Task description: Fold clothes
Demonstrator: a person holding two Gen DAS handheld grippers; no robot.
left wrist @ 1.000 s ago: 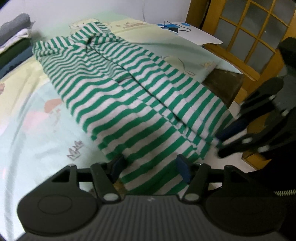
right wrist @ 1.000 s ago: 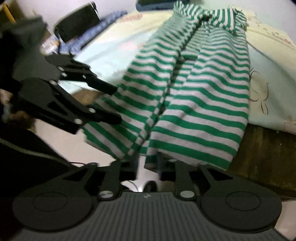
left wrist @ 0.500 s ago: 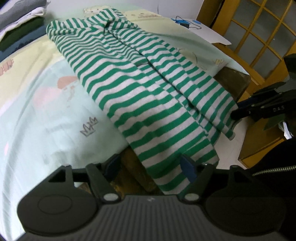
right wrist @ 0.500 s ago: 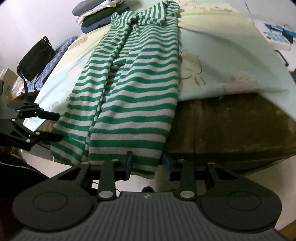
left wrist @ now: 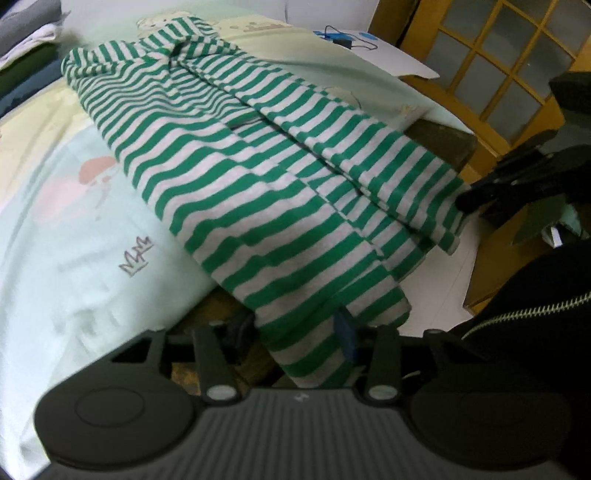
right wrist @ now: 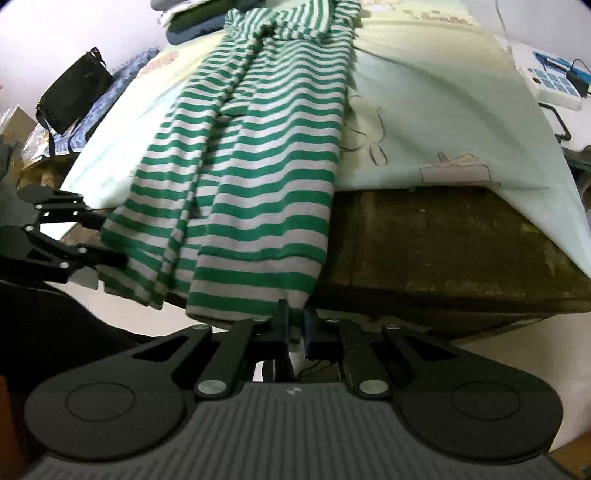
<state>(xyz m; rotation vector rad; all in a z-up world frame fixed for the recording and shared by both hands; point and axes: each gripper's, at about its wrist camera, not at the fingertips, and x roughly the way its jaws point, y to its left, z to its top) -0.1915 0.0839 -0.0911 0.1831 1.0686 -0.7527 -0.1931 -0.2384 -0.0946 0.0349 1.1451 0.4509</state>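
A green-and-white striped garment (left wrist: 258, 177) lies lengthwise on the bed, and its lower hem hangs over the bed's near edge. My left gripper (left wrist: 295, 332) has one corner of that hem between its fingers. Its jaws are closing, with a gap still showing beside the left finger. My right gripper (right wrist: 295, 321) is closing too, and its pads pinch the other hem corner of the striped garment (right wrist: 258, 147). The right wrist view has the left gripper (right wrist: 107, 240) at the garment's left edge. In the left wrist view the right gripper (left wrist: 465, 199) is at the garment's right edge.
A pale printed sheet (left wrist: 74, 240) covers the bed above a dark wooden frame (right wrist: 443, 251). Folded clothes (right wrist: 192, 22) are stacked at the far end. A black bag (right wrist: 74, 96) lies left, a white device with cables (right wrist: 546, 77) right, and a yellow glazed door (left wrist: 498, 66) beyond.
Both grippers have narrowed around the hem. The right gripper's fingers have come together on the cloth. The left gripper's fingers now stand closer, with the hem corner between them.
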